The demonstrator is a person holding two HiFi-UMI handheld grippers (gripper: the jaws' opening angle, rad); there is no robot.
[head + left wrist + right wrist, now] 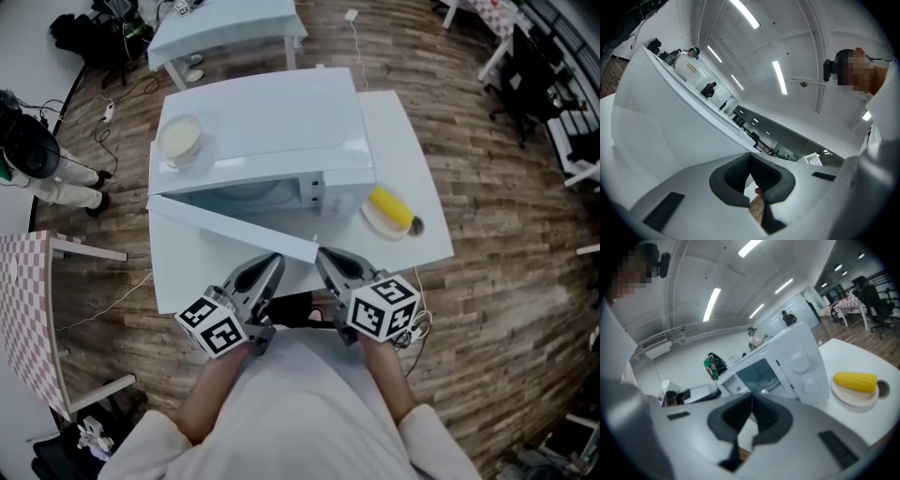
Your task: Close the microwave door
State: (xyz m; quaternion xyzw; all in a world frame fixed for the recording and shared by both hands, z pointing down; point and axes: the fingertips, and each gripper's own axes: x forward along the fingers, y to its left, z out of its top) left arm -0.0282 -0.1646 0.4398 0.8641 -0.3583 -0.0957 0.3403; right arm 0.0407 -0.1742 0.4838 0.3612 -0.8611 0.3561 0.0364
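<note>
Microwave door [230, 228] stands swung open from the microwave [262, 131] on a white table [417, 178]. Just before it, the left gripper [275, 260] and right gripper [324, 254] have their jaws pressed together, holding nothing.

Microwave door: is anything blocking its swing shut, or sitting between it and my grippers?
Nothing visible. The door stands open and the gap to the microwave front looks clear. The left gripper and right gripper sit close by its free edge. The corn lies right of the microwave, outside the swing.
</note>
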